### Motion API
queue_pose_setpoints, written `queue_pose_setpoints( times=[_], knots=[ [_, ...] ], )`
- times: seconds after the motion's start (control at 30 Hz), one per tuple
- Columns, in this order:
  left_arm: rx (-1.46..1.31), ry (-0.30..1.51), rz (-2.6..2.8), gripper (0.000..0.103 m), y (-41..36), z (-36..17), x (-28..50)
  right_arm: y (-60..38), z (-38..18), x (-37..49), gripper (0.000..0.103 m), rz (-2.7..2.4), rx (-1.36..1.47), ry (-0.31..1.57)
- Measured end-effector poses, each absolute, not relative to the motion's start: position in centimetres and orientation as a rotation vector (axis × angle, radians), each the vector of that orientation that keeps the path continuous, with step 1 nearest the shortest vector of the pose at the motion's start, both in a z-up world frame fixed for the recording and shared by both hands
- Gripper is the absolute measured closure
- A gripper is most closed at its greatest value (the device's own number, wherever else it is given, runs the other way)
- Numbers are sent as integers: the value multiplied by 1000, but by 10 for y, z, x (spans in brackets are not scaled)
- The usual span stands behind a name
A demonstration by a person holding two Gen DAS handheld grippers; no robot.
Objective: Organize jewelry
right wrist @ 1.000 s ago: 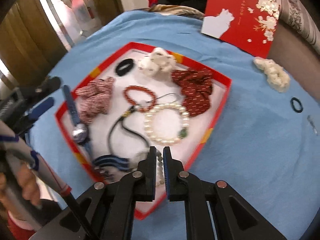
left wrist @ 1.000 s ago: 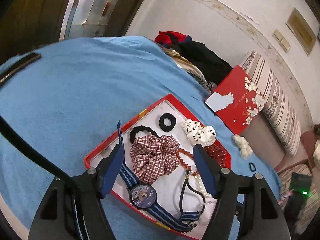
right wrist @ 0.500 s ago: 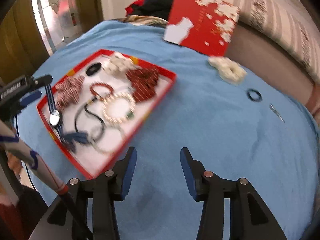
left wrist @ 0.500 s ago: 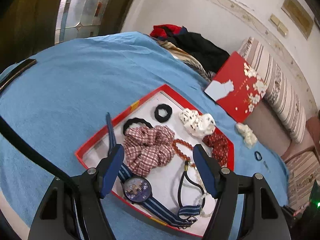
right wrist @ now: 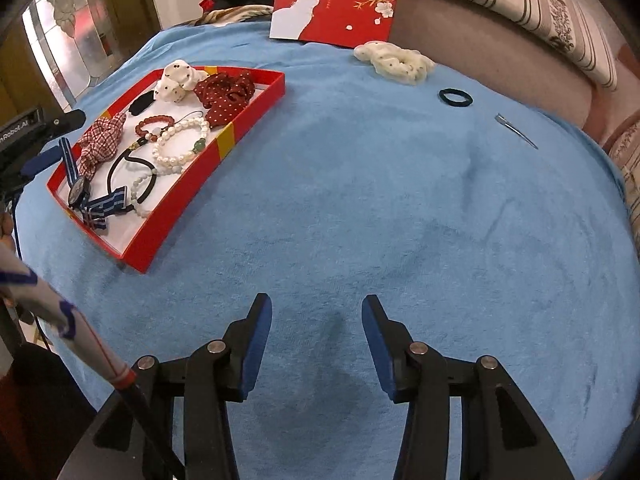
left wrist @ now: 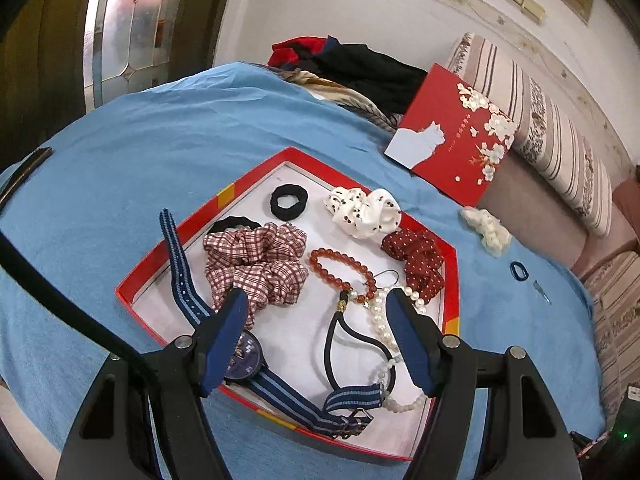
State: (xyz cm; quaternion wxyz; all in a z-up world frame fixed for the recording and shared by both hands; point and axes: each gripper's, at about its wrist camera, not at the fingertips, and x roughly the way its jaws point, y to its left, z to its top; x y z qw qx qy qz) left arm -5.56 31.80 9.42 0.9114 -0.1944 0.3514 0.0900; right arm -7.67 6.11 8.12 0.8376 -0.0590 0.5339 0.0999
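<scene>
A red tray (left wrist: 256, 176) (right wrist: 224, 148) on the blue cloth holds scrunchies, a red bead bracelet (left wrist: 340, 268), a pearl bracelet (right wrist: 180, 146), a striped watch (left wrist: 244, 356) and hair ties. My left gripper (left wrist: 316, 320) is open and empty, hovering over the tray's near side. My right gripper (right wrist: 316, 320) is open and empty over bare cloth, right of the tray. Loose on the cloth to the right lie a cream scrunchie (right wrist: 394, 60), a black hair tie (right wrist: 456, 97) and a metal hair clip (right wrist: 516, 130).
A red box lid (right wrist: 336, 0) with flowers leans against a striped sofa cushion (right wrist: 520, 4) at the back. Clothes (left wrist: 352, 68) are piled behind the cloth. A door with patterned glass (left wrist: 132, 28) stands at the left.
My right gripper opened, let go of a bead string in the tray, and drew back to the right over the cloth. My left gripper rose a little above the tray.
</scene>
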Motion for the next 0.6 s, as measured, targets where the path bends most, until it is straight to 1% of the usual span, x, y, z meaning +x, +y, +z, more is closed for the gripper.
queue_pose_setpoints(
  times=[0.3,0.6],
  knots=[
    [-400,724,189,33,319,95,-57,91,79,-88,49,239,-197,1113],
    [-403,707,197,33,326,98,-64,106,75,-96,48,251,-230,1117]
  ],
)
